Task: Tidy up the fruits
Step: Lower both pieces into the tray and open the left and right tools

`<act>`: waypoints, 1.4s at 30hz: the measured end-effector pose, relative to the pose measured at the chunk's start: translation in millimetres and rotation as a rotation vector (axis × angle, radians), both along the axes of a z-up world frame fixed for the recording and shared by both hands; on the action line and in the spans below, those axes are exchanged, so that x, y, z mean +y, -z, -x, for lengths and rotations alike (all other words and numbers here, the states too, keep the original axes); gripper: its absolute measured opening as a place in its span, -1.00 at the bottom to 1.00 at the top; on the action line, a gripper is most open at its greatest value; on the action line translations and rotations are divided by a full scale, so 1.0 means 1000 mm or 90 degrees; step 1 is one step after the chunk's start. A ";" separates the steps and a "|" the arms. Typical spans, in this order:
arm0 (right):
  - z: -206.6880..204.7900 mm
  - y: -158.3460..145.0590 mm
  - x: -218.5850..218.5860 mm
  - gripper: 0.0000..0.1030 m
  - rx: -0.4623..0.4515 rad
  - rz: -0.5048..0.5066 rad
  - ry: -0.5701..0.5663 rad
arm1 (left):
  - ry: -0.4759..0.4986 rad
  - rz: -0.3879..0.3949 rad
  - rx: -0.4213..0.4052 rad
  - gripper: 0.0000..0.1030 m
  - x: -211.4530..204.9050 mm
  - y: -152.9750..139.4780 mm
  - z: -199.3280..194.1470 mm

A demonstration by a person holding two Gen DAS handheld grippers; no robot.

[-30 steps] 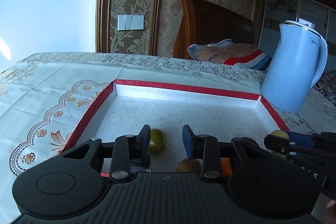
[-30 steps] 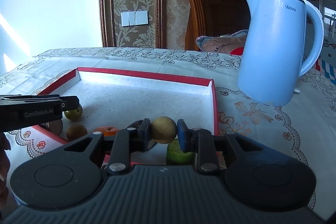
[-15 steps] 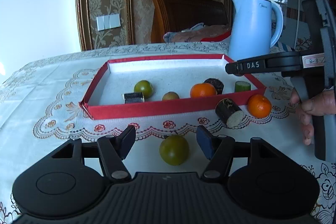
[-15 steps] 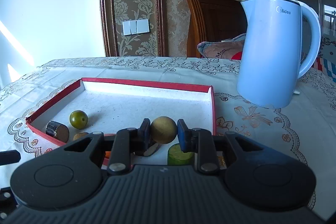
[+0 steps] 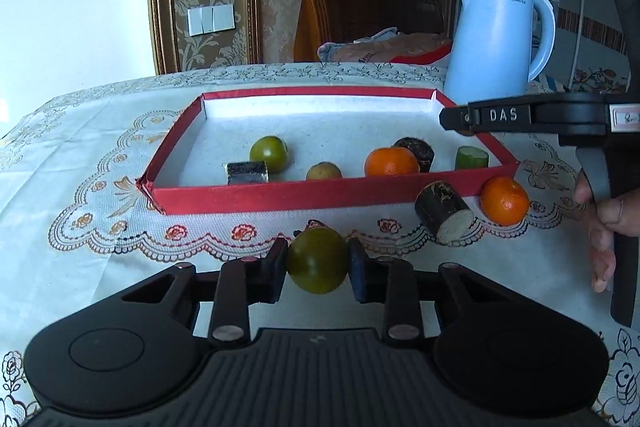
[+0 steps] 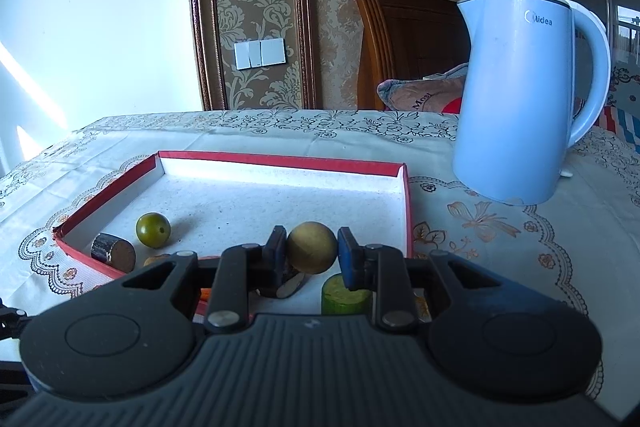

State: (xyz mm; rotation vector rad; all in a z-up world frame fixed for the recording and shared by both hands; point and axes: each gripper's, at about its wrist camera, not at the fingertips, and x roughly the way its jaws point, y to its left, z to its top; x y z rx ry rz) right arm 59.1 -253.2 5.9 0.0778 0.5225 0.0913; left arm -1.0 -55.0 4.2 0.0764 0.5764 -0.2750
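Note:
My left gripper [image 5: 318,261] is on a round green fruit [image 5: 317,269] on the tablecloth in front of the red tray [image 5: 256,197]; its jaws are closing and both pads press the fruit's sides. My right gripper [image 6: 312,247] is shut on a yellow-brown round fruit [image 6: 312,254], held over the tray's [image 6: 280,159] near right part. Inside the tray lie a second green fruit [image 5: 269,153], a dark cane piece [image 5: 247,172], a small yellow fruit [image 5: 324,171], an orange [image 5: 391,161], another dark piece [image 5: 416,151] and a green chunk [image 5: 472,158].
Outside the tray's front right corner lie a cane piece [image 5: 443,213] and an orange [image 5: 505,201]. A blue kettle [image 6: 520,95] stands to the right behind the tray. A person's hand [image 5: 604,227] holds the right gripper's handle at the right edge.
My left gripper drew back out of the tray to the cloth in front, opened around a green fruit there, then closed on it. The right gripper kept its fruit and stayed put.

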 end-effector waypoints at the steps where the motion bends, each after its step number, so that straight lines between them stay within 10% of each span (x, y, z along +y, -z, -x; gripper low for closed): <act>1: 0.000 0.000 0.001 -0.50 0.002 -0.003 -0.001 | -0.003 0.004 -0.008 -0.39 -0.001 -0.005 -0.003; 16: -0.006 0.009 0.013 -0.50 0.029 0.026 -0.004 | -0.085 0.013 -0.050 -0.39 -0.018 -0.017 -0.086; 42: -0.002 0.011 0.008 -0.48 0.027 0.014 0.005 | -0.117 0.004 -0.033 -0.04 -0.012 -0.005 -0.092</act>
